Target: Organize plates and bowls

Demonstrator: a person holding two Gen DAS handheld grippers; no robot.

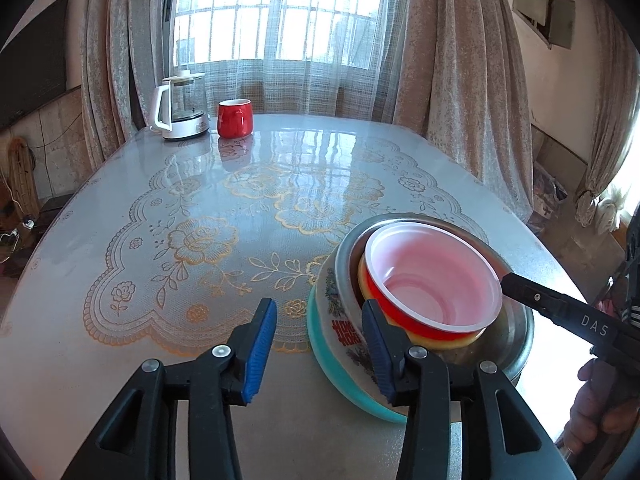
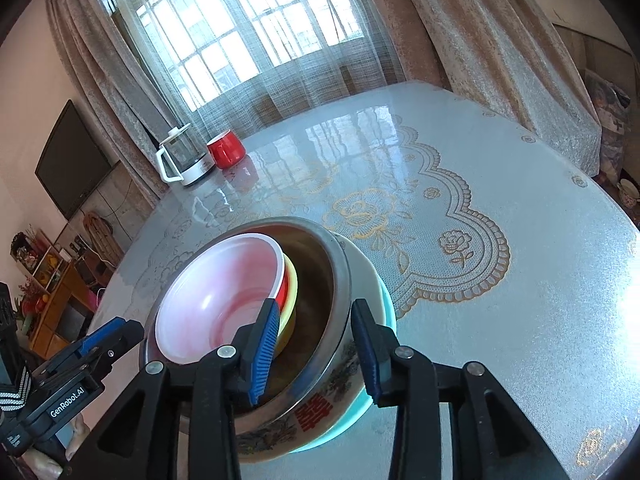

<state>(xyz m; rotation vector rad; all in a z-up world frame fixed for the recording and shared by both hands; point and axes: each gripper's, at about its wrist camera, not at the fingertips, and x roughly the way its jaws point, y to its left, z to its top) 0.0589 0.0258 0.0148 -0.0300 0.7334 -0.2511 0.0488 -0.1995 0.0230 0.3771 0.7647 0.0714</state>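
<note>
Table (image 1: 120, 240), covered by a glossy sheet over a lace-patterned cloth with gold roses; behind it a window (image 1: 276, 12) with sheer and heavy curtains. Nested stack of dishes at the near edge of the table, listed from the outermost: teal plate (image 1: 340, 384) at the bottom; on it a printed enamel bowl (image 2: 320, 408) with red characters and a painted scene on its wall; inside that a steel bowl (image 2: 340, 276); inside that a yellow bowl (image 2: 294, 284), only its rim showing; innermost a red bowl (image 1: 432, 280) with a white-pink interior, sitting tilted. Glass kettle (image 1: 180, 108) with white handle and base at the far left corner of the table, a red mug (image 1: 235, 118) just beside it, both well apart from the stack. Left gripper (image 1: 320, 348): jaws apart, nothing clamped; its right finger overlaps the near-left wall of the stack in the left wrist view, its left finger over bare cloth. Right gripper (image 2: 316, 354): jaws apart and straddling the near rim of the steel bowl, one blue pad inside the bowl, the other outside by the enamel wall; the pads do not visibly press on the rim. A hand (image 1: 600, 404) holds the right gripper's grip at the edge of the left wrist view
</note>
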